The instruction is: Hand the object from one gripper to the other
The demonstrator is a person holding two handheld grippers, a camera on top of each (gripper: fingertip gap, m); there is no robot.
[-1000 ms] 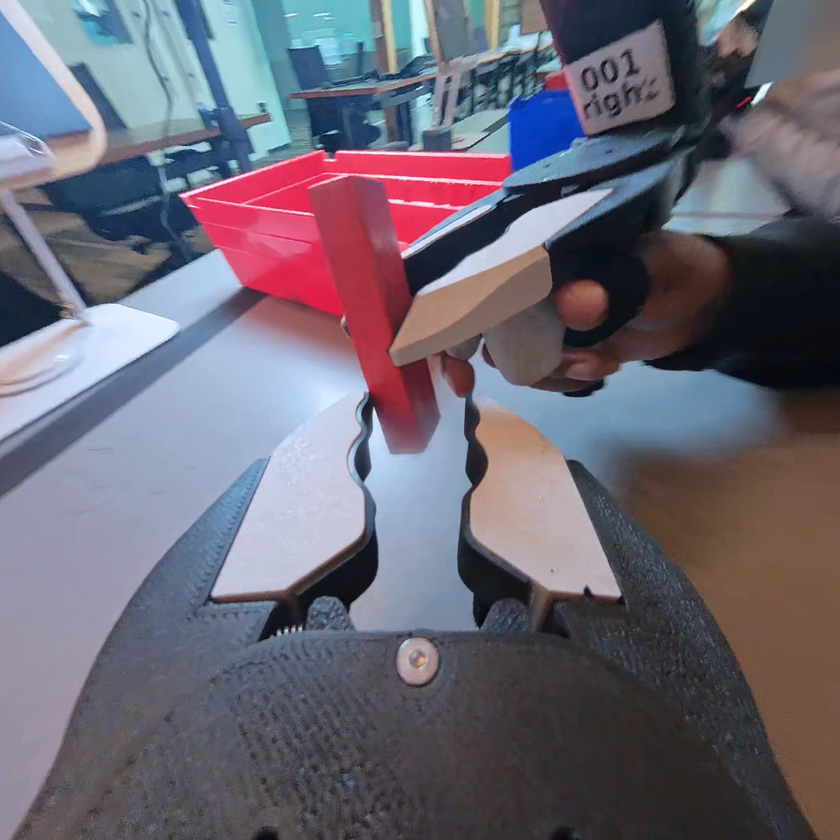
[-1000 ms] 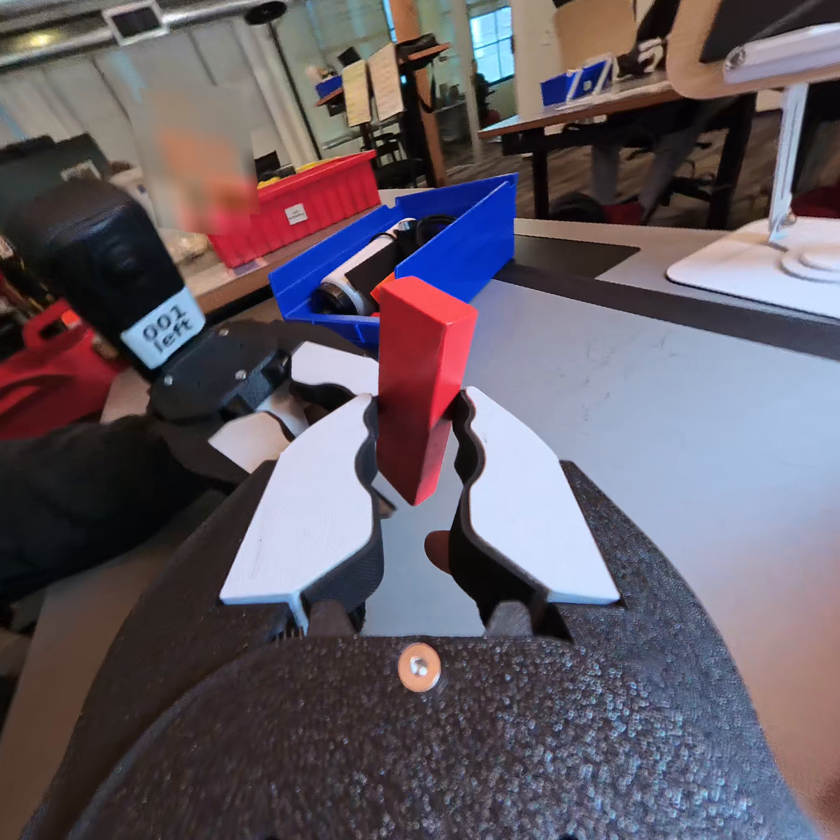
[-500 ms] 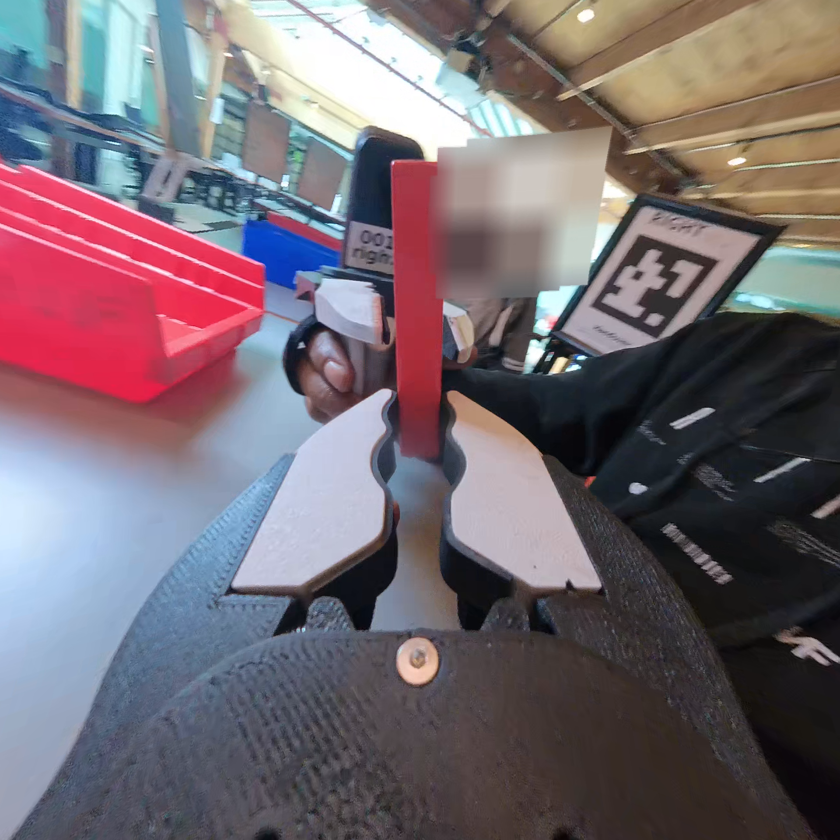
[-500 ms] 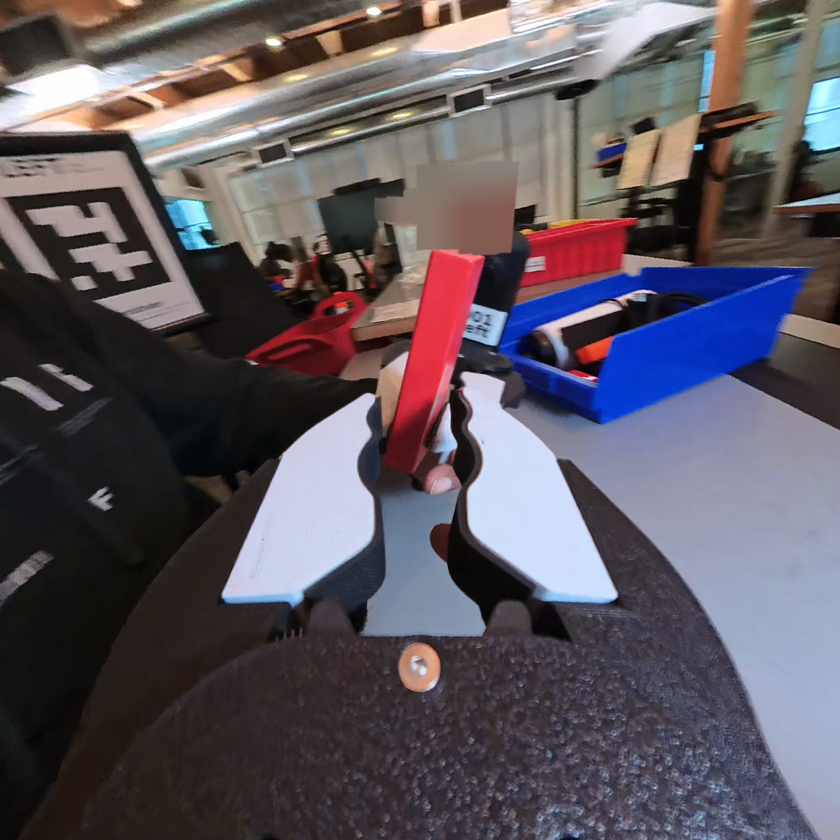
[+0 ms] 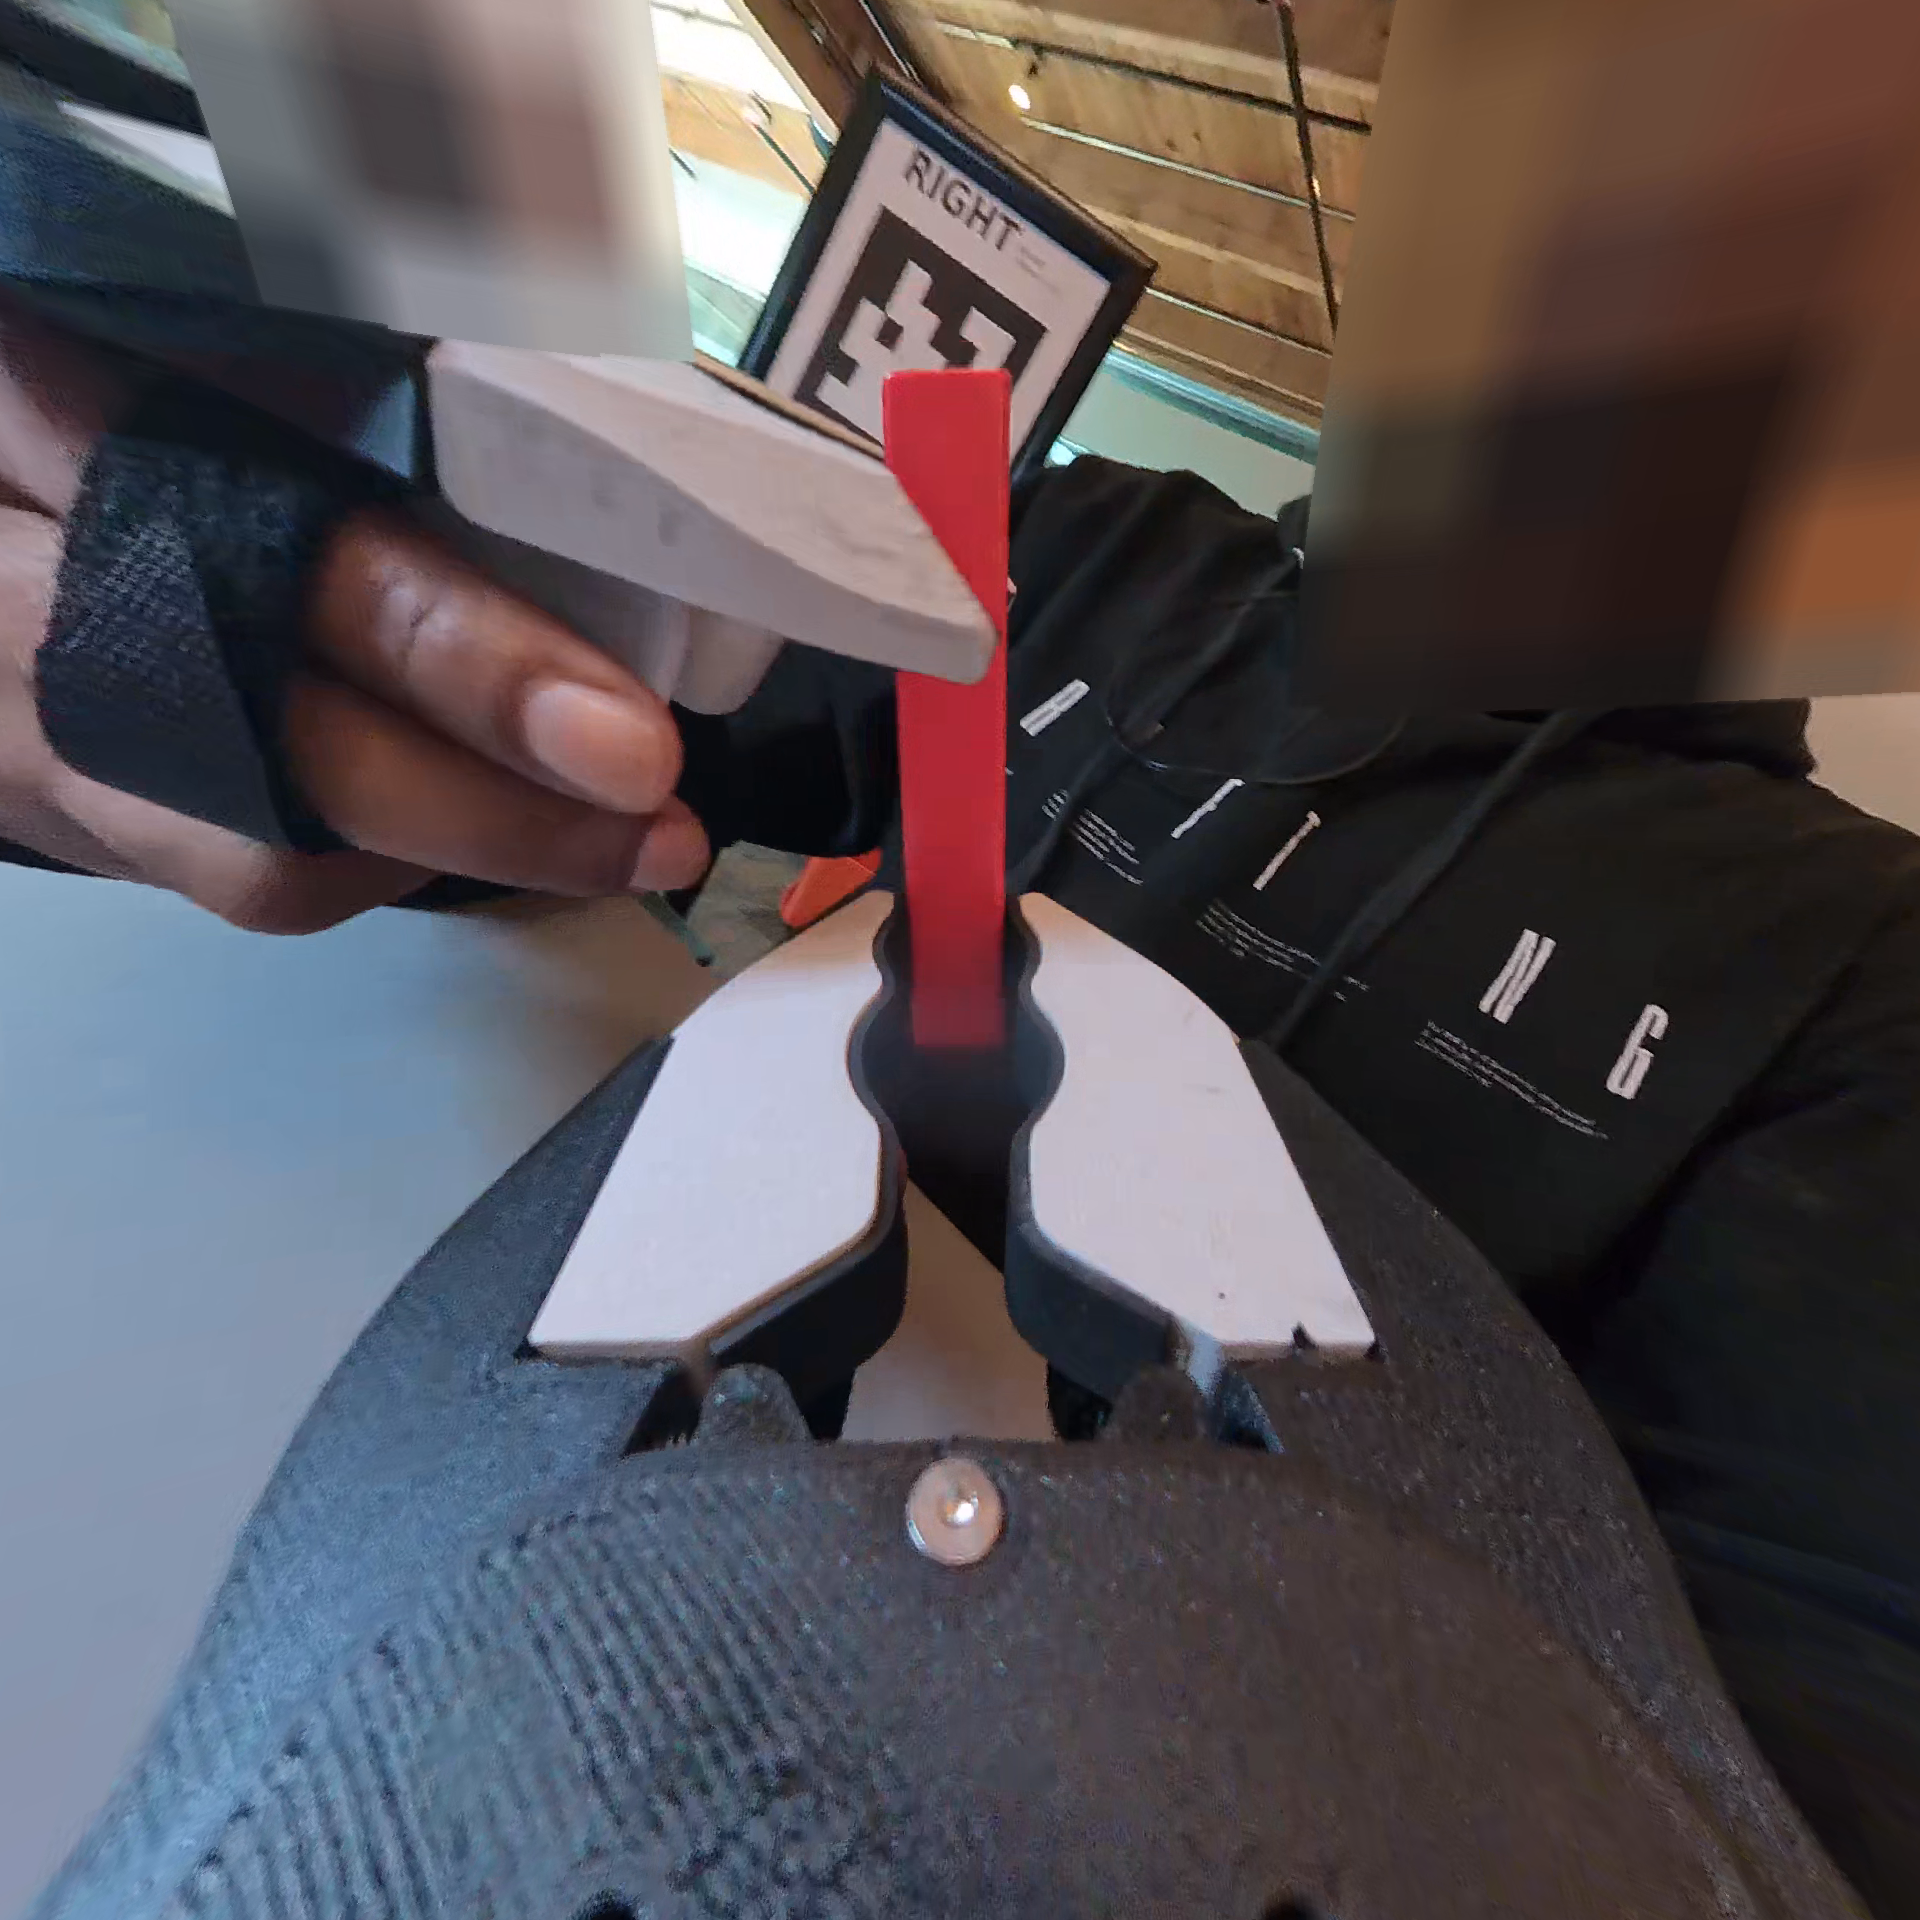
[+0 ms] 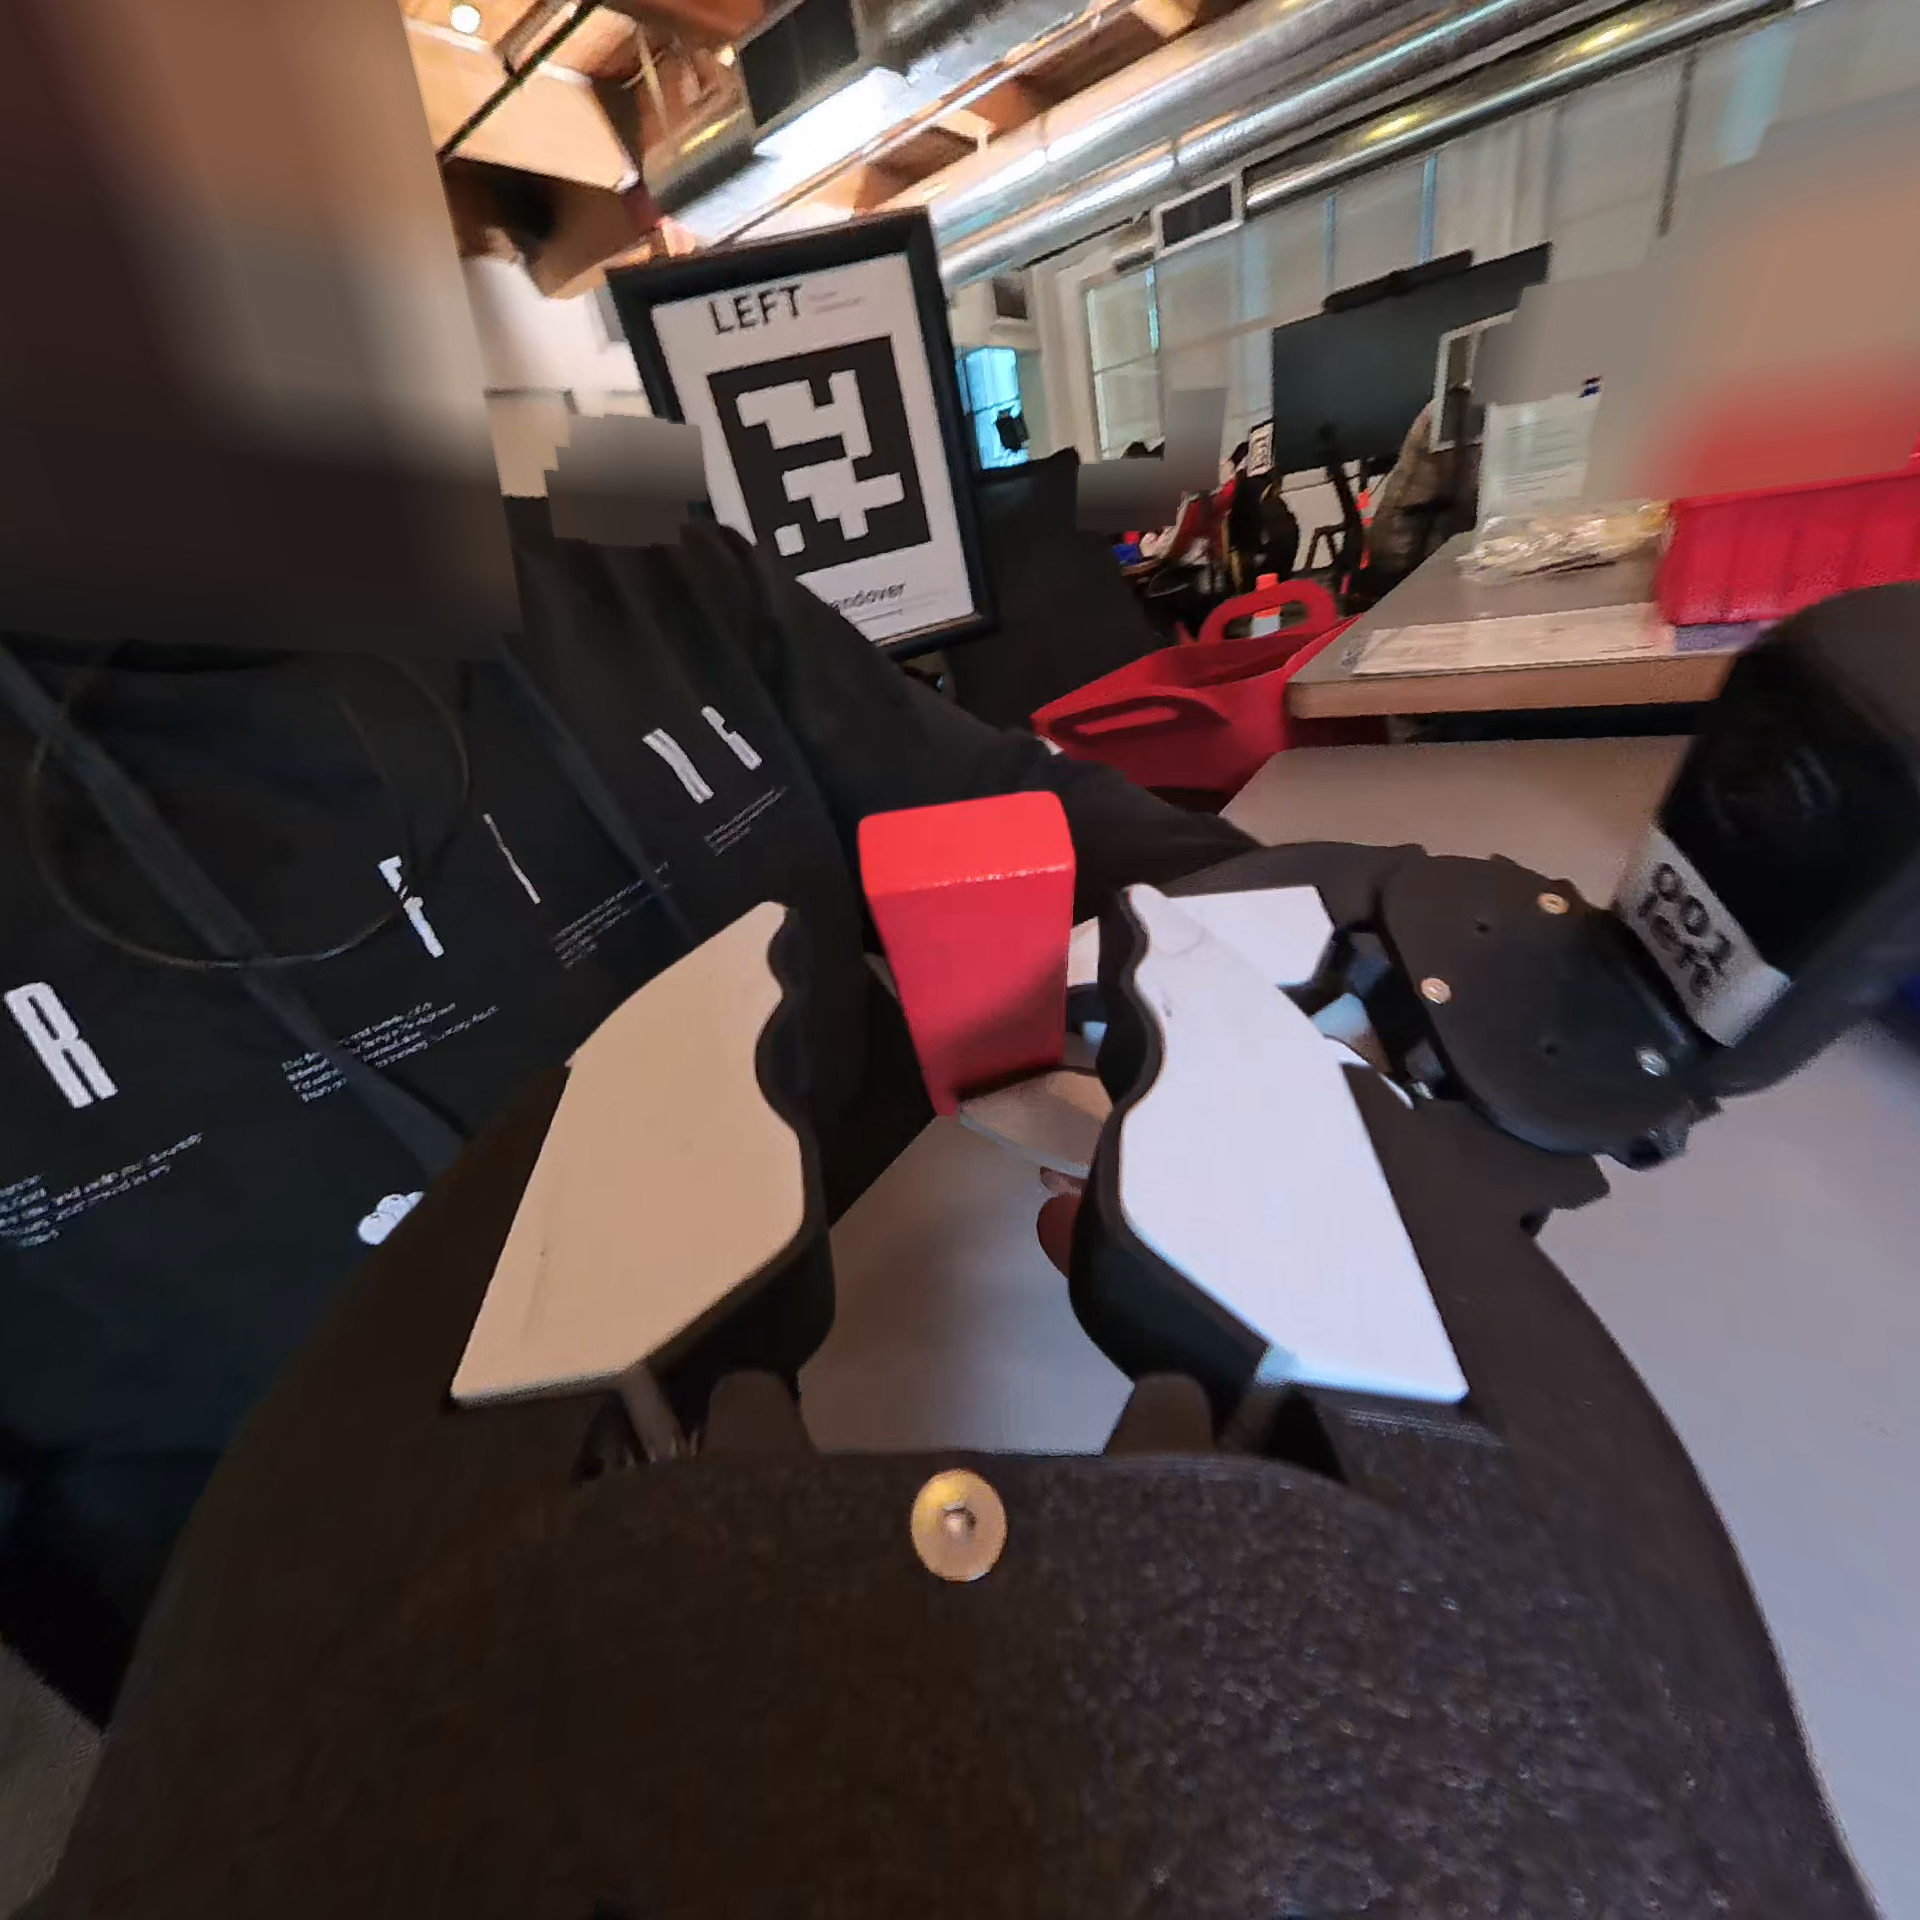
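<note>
Red block point(image 5: 951, 727) stands upright with its lower end clamped between your left gripper point(image 5: 954, 997) fingers, held above the tabletop point(image 5: 260, 1091) near its front edge. Half a second ago your right gripper point(image 6: 951, 997) also pinched it; now those fingers are spread wide, the block between them but apparently free. By my reading the handover is essentially made. It looks a flat, smooth, glossy slab, narrow edge-on.

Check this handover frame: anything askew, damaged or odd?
Nothing stands out. The red block stands upright, its lower end clamped in the left gripper. The right gripper is open around it, fingers clear. No damage visible.
</note>
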